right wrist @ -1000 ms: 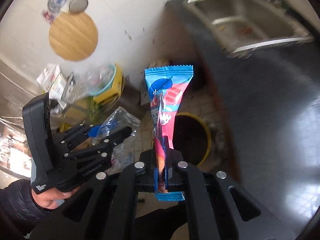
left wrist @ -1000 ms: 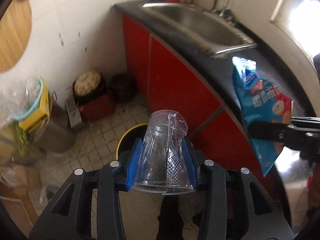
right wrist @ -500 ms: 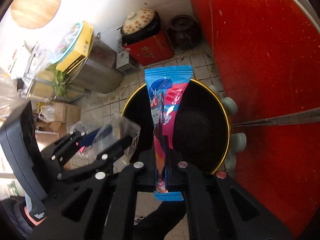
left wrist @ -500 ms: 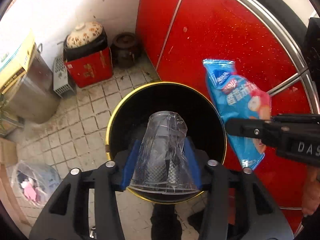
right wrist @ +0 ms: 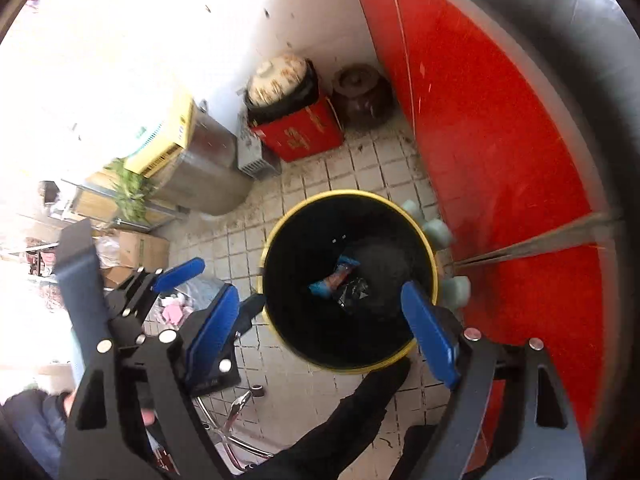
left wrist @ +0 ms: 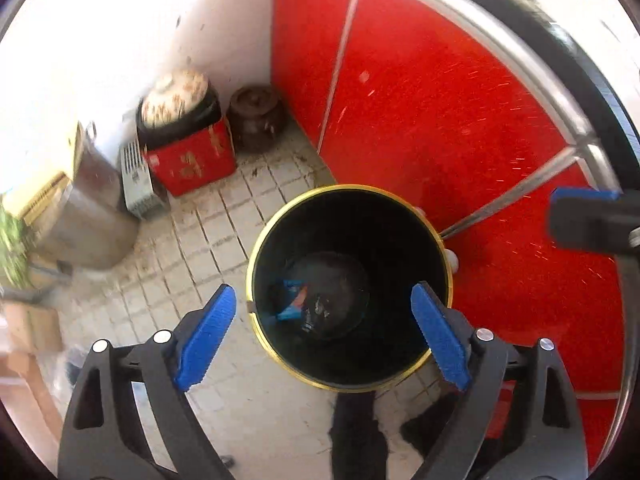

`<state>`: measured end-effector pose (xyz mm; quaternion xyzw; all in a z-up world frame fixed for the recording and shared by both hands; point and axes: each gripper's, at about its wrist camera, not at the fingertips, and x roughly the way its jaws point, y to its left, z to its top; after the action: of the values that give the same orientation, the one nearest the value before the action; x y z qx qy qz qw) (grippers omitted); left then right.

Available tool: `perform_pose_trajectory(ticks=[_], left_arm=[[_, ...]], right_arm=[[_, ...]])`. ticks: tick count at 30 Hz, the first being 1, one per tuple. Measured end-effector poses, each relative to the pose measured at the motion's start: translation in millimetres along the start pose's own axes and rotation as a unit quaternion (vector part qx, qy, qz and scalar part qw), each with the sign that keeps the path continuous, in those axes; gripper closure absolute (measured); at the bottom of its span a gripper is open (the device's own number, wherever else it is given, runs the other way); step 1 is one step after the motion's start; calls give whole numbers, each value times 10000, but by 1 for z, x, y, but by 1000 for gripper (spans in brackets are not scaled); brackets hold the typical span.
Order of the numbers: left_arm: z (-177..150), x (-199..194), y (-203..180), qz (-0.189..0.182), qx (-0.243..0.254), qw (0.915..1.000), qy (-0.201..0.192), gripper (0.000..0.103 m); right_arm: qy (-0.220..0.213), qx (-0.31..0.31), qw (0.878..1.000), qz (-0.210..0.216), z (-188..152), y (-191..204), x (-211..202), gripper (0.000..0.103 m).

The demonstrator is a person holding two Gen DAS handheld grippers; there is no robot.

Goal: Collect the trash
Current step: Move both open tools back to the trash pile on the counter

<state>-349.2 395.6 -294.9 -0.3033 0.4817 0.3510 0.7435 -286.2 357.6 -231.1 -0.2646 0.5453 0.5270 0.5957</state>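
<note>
Left hand-held gripper (left wrist: 322, 330) and right hand-held gripper (right wrist: 326, 332), both spread wide, empty.

Left claw (left wrist: 322, 336): was clamped on the clear plastic cup; now spread wide with nothing between its blue pads (left wrist: 206, 334). Cup (left wrist: 334, 300) now lies at the bottom of the black bin (left wrist: 256, 256).

Right claw (right wrist: 326, 328): was pinching the blue-and-pink snack wrapper; now parted and bare. Wrapper (right wrist: 334, 276) now lies inside the bin, beside the cup.

Both cameras, aimed at the sink and bench a second ago, now look straight down into the bin mouth.
</note>
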Motion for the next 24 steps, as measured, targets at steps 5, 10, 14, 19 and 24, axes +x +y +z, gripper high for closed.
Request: perform_pose_trajectory(ticks=[5,10,14,19,24], left_arm=[[23,-86,-54,196,980,9943,-362,11],[47,-160,-152,-361,1947,9769,-807,8],[54,-198,-263,-1315,2856,9452,-880,8],[32,-231,-383,-2158,4105,8794,-1075,8],[-14,-251,-465,-2476,4969,8252,-1036,8]], right_arm=[[-779,122,9964,-321,-26,-4,-128,15],[-1570,933,9763,-1157,-92,-48,-263,14],[-2034,1881,9446,-1763,-158,-92,-340,14],[-2632,3147,8802,-2385,-260,-142,-418,14],[-2897,3956,8260,-2780,-352,-170,-460,14]])
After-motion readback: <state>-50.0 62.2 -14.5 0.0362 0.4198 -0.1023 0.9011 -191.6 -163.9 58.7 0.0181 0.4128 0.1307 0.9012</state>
